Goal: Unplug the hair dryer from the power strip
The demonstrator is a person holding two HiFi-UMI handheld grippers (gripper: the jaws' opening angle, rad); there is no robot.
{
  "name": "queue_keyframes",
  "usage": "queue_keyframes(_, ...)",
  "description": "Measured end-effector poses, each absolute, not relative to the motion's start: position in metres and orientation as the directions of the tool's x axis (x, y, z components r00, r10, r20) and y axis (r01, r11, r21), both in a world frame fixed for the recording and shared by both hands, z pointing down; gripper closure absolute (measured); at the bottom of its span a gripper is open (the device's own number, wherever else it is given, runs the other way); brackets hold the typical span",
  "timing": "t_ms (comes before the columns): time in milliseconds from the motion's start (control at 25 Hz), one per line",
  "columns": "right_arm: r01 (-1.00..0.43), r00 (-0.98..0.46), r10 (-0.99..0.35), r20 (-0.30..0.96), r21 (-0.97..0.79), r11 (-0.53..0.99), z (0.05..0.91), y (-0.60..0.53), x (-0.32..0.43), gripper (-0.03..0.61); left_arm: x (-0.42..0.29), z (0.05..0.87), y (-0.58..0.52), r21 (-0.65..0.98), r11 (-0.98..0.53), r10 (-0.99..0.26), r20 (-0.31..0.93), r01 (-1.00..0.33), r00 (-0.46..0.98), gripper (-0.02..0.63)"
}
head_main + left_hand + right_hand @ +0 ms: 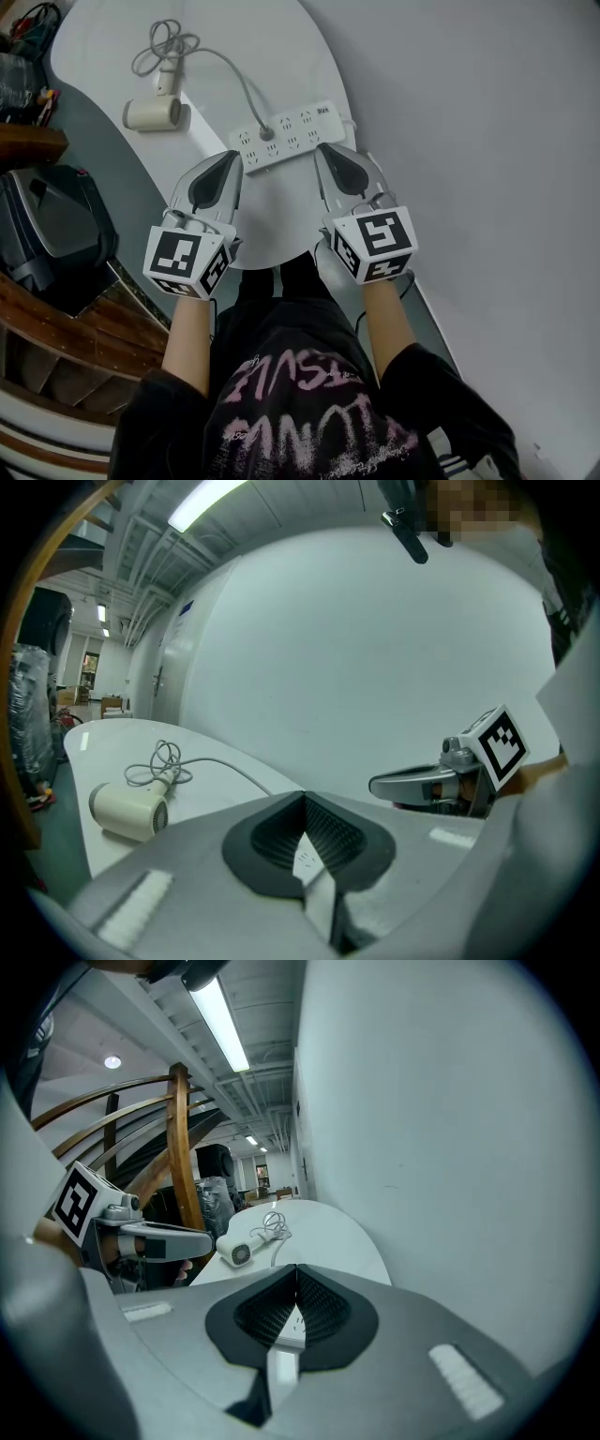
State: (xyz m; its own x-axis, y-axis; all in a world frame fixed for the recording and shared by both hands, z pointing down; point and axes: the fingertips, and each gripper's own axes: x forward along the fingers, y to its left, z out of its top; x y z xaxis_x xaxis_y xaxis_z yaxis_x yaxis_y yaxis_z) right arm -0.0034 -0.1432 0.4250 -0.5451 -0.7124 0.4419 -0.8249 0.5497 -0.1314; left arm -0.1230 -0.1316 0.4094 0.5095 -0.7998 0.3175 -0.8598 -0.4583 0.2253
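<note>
A cream hair dryer lies on its side at the far left of the white table, its grey cord coiled behind it and running to a plug seated in the white power strip. My left gripper hovers just short of the strip's left end, jaws shut and empty. Level with it, my right gripper is at the strip's right part, also shut with nothing held. The dryer shows in the left gripper view beyond the shut left gripper, and smaller past the right gripper.
A plain white wall runs along the table's right side. Dark bags and a curved wooden railing stand left of the table. Loose cables lie at the far left corner. The table's near edge curves under my hands.
</note>
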Motion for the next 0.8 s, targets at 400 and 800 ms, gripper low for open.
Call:
queue_keyframes(400, -0.817, -0.557, -0.683, 0.472, -0.163, 0.554, 0.45, -0.137, -0.008, 0.561, -0.128, 0.43, -0.128, 0.237, -0.433, -0.797, 0.351, -0.87, 0.492, 0.612)
queue_keyframes(800, -0.806, -0.569, -0.656, 0.496, -0.178, 0.565, 0.466, -0.14, -0.009, 0.551, -0.12, 0.445, -0.131, 0.25, -0.429, -0.786, 0.371, -0.868, 0.495, 0.612)
